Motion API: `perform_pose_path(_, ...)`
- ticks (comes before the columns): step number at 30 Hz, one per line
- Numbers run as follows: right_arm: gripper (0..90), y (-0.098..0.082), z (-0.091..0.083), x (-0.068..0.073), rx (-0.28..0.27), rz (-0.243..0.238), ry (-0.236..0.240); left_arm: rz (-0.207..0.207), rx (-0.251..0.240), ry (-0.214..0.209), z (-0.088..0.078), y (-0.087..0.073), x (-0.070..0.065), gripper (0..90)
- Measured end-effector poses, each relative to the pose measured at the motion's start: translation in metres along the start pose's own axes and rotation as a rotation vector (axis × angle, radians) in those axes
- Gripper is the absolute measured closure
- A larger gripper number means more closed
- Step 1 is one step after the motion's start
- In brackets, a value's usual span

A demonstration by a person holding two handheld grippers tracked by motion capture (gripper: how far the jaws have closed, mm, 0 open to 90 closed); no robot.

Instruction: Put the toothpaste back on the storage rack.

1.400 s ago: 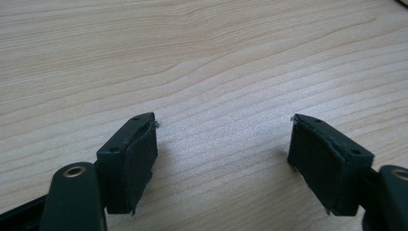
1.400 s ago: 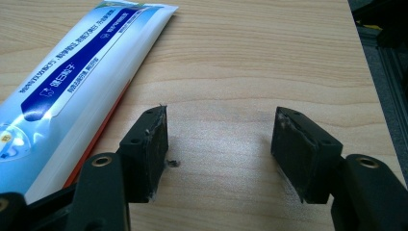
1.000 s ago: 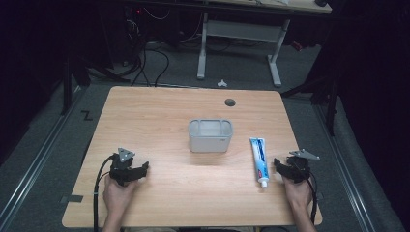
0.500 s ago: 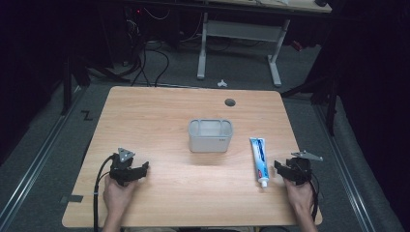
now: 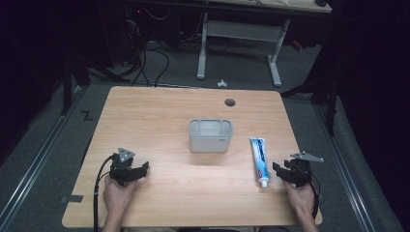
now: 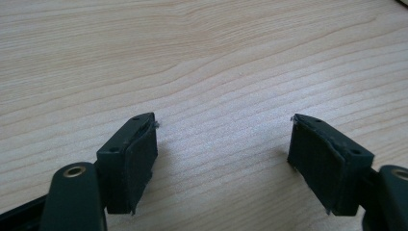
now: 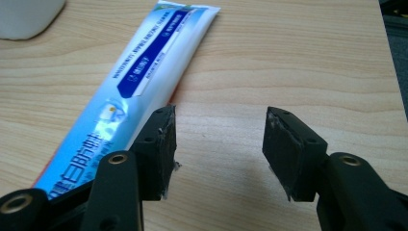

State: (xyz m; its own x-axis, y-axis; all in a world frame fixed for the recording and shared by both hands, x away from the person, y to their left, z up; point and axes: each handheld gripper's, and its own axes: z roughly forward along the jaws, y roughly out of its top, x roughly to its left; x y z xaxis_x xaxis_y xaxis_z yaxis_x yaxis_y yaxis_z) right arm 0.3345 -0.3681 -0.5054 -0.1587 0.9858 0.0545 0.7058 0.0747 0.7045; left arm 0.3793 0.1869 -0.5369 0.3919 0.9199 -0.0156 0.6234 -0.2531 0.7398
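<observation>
Overhead and gripper views of a light wooden table (image 5: pixel 159 116) at the outset of a pick-up. One blue-and-white toothpaste tube (image 5: pixel 258 161) lies flat on the right side of the table, its white cap towards the person and its crimped end pointing away; one pale grey rectangular plastic bin (image 5: pixel 210 135) stands upright near the table's centre, just to the left of the tube and apart from it, with nothing visible inside. The right gripper (image 5: pixel 281 170) rests low at the table's right edge, just beside the capped end of the tube; in the right gripper view its two black jaws stand spread with bare wood between them, having just been closing slightly, and the tube (image 7: pixel 130 91) lies outside the left-hand jaw, so nothing is gripped. The left gripper (image 5: pixel 138 173) sits well apart on the left side, its jaws (image 6: pixel 226 163) likewise spread over bare wood. Judged from this layout, the work has barely begun: the tube is not yet grasped or lifted, and the approach, the grip and any transfer, probably to the bin, all remain. Count: one tube, one bin, two grippers, one table with a single dark cable hole (image 5: pixel 230 102).
</observation>
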Motion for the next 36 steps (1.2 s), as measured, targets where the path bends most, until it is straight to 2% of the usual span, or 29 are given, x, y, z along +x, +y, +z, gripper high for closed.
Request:
perform_pose_path(8,46.1,0.008,-0.008,0.01,-0.004,-0.024,0.028,0.0,-0.001,0.001,0.0,0.0,0.0,25.8)
perform_pose_path(16,46.1,0.018,-0.011,0.02,0.019,-0.03,0.059,0.0,-0.001,0.001,0.0,0.0,0.0,25.8)
perform_pose_path(27,45.9,0.031,-0.007,0.031,0.06,-0.052,0.08,0.0,-0.001,0.001,0.0,0.0,0.0,25.8)
perform_pose_path(36,45.8,0.042,-0.003,0.04,0.087,-0.085,0.076,0.0,-0.001,0.001,0.0,0.0,0.0,25.8)
